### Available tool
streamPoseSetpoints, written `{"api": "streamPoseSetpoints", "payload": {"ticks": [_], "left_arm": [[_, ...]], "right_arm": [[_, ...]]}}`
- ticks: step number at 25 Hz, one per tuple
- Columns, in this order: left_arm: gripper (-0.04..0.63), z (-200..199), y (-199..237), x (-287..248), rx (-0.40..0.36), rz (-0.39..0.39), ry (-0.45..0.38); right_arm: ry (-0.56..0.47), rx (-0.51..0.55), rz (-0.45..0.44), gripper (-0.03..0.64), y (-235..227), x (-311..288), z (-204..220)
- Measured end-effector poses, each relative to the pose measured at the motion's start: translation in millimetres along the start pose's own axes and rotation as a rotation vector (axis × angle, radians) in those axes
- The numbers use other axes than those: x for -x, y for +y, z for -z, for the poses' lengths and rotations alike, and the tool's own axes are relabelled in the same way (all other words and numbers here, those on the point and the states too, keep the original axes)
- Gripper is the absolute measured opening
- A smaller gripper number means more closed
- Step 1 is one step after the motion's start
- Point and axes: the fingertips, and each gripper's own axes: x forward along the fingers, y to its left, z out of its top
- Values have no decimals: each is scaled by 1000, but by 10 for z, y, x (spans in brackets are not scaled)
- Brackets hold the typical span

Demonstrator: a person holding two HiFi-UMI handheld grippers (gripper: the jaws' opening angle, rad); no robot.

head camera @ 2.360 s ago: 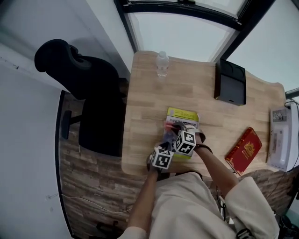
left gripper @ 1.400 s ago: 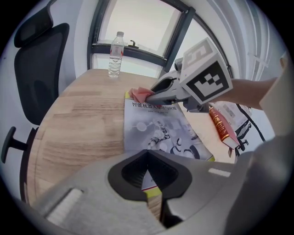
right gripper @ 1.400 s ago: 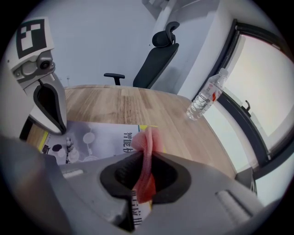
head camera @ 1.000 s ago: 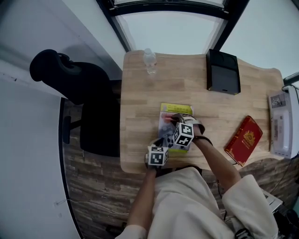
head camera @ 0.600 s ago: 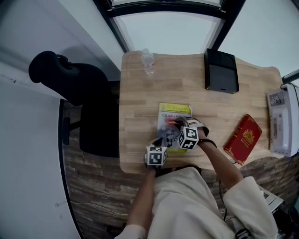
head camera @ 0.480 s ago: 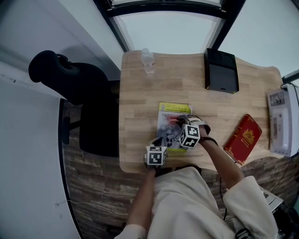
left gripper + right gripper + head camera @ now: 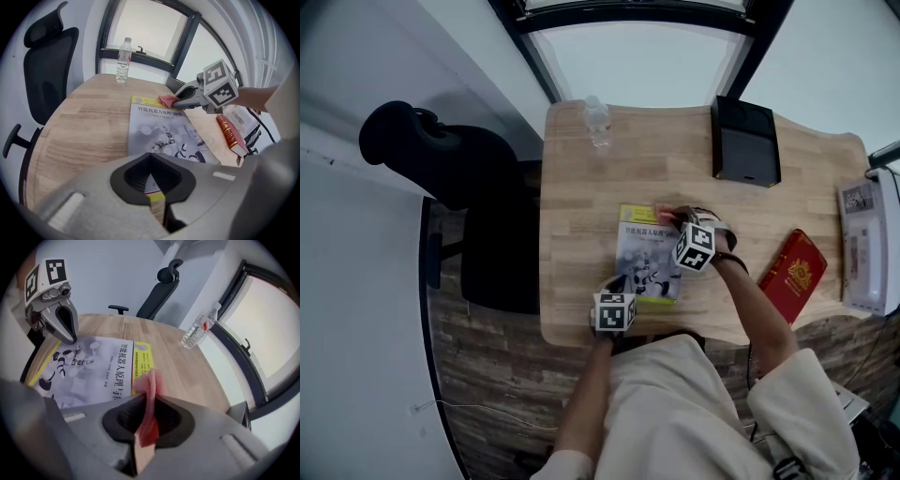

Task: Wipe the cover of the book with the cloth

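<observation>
Evidently to stop the book [image 7: 645,262] sliding on the desk [image 7: 581,187], the left tongs [image 7: 154,206] clamp its near edge, while the right tongs [image 7: 143,427], closed on the pink cloth [image 7: 149,390], press it onto the cover well ahead of the left pair.

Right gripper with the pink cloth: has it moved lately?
Yes. The right gripper and cloth slid along the book, away from the person, toward its yellow far edge.
</observation>
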Motion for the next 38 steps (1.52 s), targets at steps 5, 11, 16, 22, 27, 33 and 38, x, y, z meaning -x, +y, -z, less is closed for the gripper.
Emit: {"api": "streamPoseSetpoints", "payload": {"ticks": [5, 11, 16, 22, 27, 33, 38], "left_arm": [[6, -8, 14, 0, 9, 10, -4], [6, 8, 17, 6, 7, 23, -5], [6, -9, 7, 0, -33, 33, -9], [6, 4, 10, 6, -65, 66, 5], [6, -1, 3, 6, -82, 87, 12], [6, 9, -3, 10, -83, 91, 10], [6, 3, 2, 13, -71, 87, 1]], "right_arm": [[22, -48, 37, 49, -59, 83, 173], [21, -22, 21, 49, 266, 198, 193], [18, -24, 16, 49, 549, 281, 149], [21, -9, -9, 49, 979, 403, 59], [15, 27, -33, 49, 1361, 524, -14], [15, 92, -66, 48, 1762, 656, -95], [-12, 88, -164, 49, 2135, 776, -156]]}}
